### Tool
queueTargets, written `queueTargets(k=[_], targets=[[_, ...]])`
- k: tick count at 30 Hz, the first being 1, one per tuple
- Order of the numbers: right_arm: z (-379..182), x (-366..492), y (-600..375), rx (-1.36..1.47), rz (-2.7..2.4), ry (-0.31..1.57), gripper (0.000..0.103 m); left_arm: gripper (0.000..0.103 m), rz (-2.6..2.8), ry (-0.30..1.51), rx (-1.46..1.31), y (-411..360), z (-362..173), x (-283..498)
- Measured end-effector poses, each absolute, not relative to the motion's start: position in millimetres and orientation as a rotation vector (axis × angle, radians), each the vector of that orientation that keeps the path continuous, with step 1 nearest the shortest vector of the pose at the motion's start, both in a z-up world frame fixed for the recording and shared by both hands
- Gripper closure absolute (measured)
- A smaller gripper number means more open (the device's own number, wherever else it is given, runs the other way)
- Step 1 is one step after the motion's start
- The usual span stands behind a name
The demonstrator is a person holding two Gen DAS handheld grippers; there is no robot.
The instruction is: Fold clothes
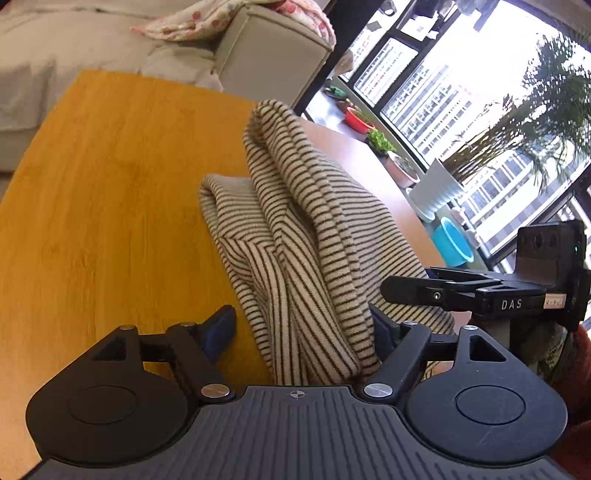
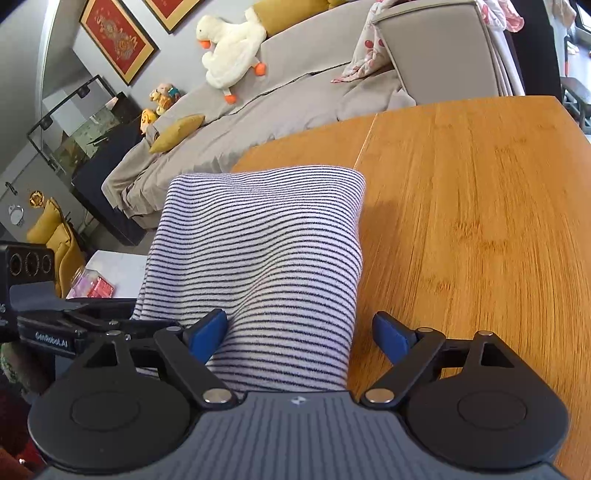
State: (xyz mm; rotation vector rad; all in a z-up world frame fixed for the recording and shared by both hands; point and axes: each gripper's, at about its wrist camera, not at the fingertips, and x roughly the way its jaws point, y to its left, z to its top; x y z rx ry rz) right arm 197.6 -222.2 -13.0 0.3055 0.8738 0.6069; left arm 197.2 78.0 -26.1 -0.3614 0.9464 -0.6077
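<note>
A cream garment with thin dark stripes (image 1: 314,221) lies bunched in loose folds on the wooden table (image 1: 110,184). My left gripper (image 1: 301,326) is open around its near end, and the cloth covers part of the right blue pad (image 1: 380,325). In the right wrist view the same garment (image 2: 258,240) shows as a smooth folded slab on the table (image 2: 461,203). My right gripper (image 2: 299,332) is open, its left pad (image 2: 207,336) pressing into the cloth and its right pad beside the cloth's edge. Each gripper shows side-on in the other's view.
A grey sofa (image 2: 295,92) with a plush duck (image 2: 232,48) and a floral cloth (image 1: 207,22) stands beyond the table. By the window (image 1: 480,110) are a white plant pot (image 1: 436,195) and a blue bucket (image 1: 452,243). Bare wood lies left of the garment.
</note>
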Motion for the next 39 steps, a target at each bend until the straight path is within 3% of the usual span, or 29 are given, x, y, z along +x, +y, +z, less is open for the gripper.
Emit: queueTargets(k=[1,6,10,17,22,30,33,35,36,39], targets=[[-12,198,-221,0.302,0.612,0.873,0.029,0.024,-0.621,0.947,-0.373,78,-28,198],[-8,219,-199,0.271,0.621,0.873,0.030,0.033,-0.599,0.910,-0.363,82,-26,205],[3,256,-170,0.217,0.644,0.814,0.034,0.051,-0.538,0.840,-0.355,107,-12,245],[2,322,-123,0.157,0.610,0.735,0.038,0.045,-0.483,0.734,-0.296,133,14,272],[-2,328,-122,0.144,0.587,0.719,0.028,0.036,-0.459,0.665,-0.240,144,33,277],[8,298,-116,-0.025,0.554,0.661,0.023,0.036,-0.561,0.455,-0.205,127,84,301],[14,283,-108,-0.097,0.532,0.625,0.023,0.037,-0.577,0.572,-0.200,113,56,332],[22,269,-100,-0.154,0.520,0.571,0.023,0.050,-0.508,0.678,-0.176,112,22,348],[28,260,-96,-0.169,0.537,0.531,0.026,0.051,-0.477,0.712,-0.174,114,6,353],[41,237,-78,-0.179,0.637,0.457,0.030,0.050,-0.487,0.683,-0.242,125,-7,353]])
